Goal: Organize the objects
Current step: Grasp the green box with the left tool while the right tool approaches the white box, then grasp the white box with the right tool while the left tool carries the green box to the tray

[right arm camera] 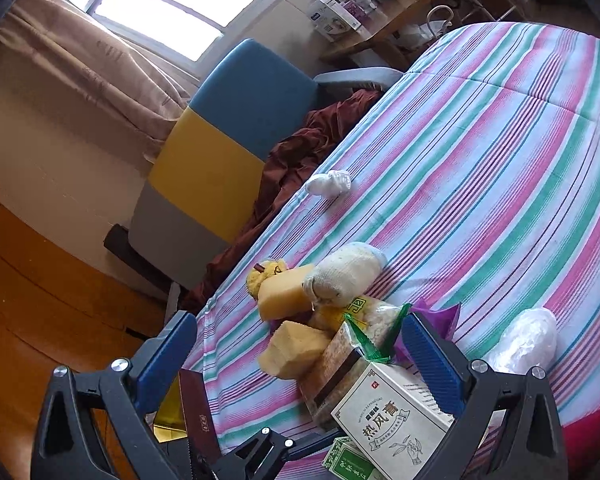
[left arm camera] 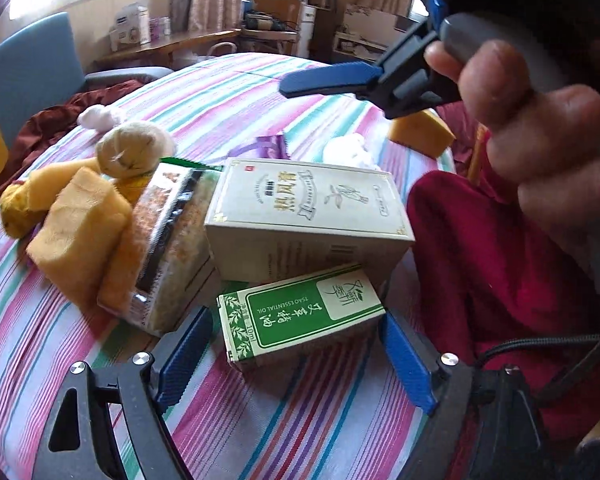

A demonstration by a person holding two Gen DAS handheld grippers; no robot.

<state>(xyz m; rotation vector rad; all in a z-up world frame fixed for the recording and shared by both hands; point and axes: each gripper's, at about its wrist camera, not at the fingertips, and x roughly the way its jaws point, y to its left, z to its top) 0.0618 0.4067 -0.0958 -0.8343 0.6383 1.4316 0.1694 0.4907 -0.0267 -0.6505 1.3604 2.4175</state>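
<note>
I hold the left gripper (left arm camera: 296, 354) pitched steeply down over the striped bedspread (left arm camera: 236, 96). Its blue fingers (left arm camera: 406, 364) stand spread wide, one on each side of the green essential oil box (left arm camera: 300, 314). The pads press on nothing; the box lies free on the cloth between them.

The green box lies just in front of the larger cream ointment box (left arm camera: 308, 216), touching its lower edge. To the left of the cream box lies a clear snack packet (left arm camera: 168, 248), and yellow sponge blocks (left arm camera: 76, 236) lean on that packet. A plush toy (left arm camera: 134, 150) sits behind them. Another yellow sponge (left arm camera: 420, 132) lies apart, far right, partly behind the right gripper. A crumpled white wad (left arm camera: 352, 150) lies near it.

In the left wrist view, the right gripper (left arm camera: 328, 82) shows from the side, with the person's hand (left arm camera: 540, 148) around its grip. Only one blue finger is clear there. In its own view, the right gripper (right arm camera: 300, 364) has both fingers spread, above the cream box (right arm camera: 392, 420) and the packet (right arm camera: 364, 340). It grips nothing.

Limits of view:
- The green box (right arm camera: 348, 464) is cut off at the bottom edge of the right wrist view.
- The hand and a red sleeve (left arm camera: 496, 264) hide the right side of the bed.
- The purple wrapper (left arm camera: 266, 146) is largely hidden behind the cream box.
- A dark book-like item (right arm camera: 198, 420) at the bed's edge is hard to identify.
</note>
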